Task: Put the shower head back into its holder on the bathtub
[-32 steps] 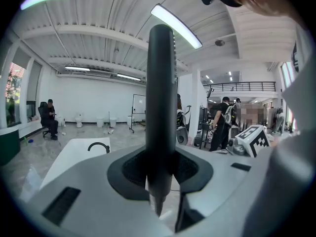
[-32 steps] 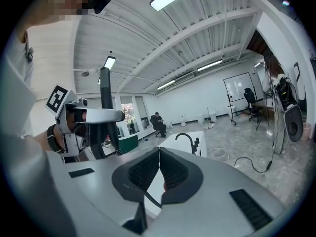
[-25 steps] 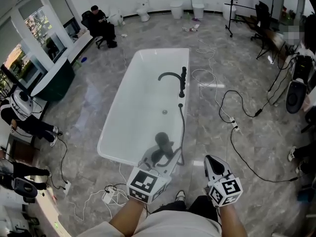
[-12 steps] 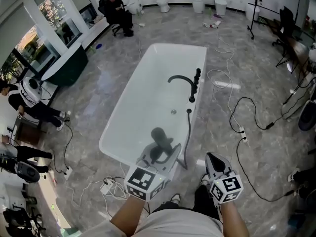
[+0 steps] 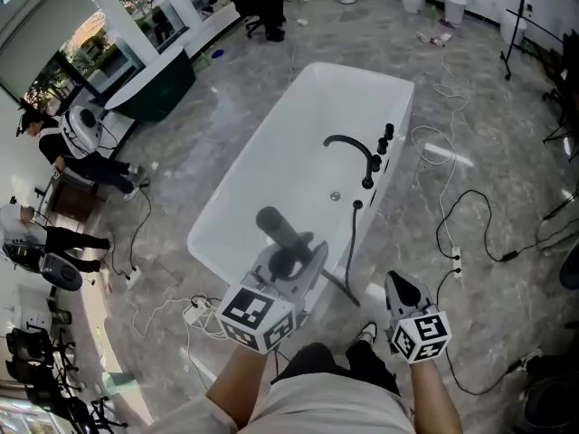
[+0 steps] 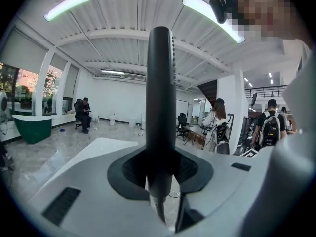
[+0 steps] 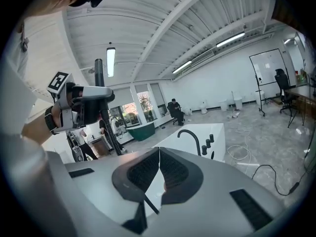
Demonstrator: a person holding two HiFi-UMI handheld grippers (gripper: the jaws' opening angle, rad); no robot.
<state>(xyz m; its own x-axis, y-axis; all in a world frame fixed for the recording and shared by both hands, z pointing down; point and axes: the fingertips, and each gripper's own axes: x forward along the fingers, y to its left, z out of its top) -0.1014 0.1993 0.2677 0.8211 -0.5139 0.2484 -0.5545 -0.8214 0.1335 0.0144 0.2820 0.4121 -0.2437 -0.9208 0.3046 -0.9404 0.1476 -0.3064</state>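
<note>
Here, nearest: left gripper (image 5: 288, 268), jaws clamped on the shower head (image 5: 274, 228), its handle standing upright between them. Right gripper (image 5: 401, 290) is alongside, jaws together, empty. The hose (image 5: 349, 247) leads ahead to the bathtub (image 5: 217, 220). The holder is probably among the black fittings (image 5: 378, 150), ahead and right of the left jaws.
</note>
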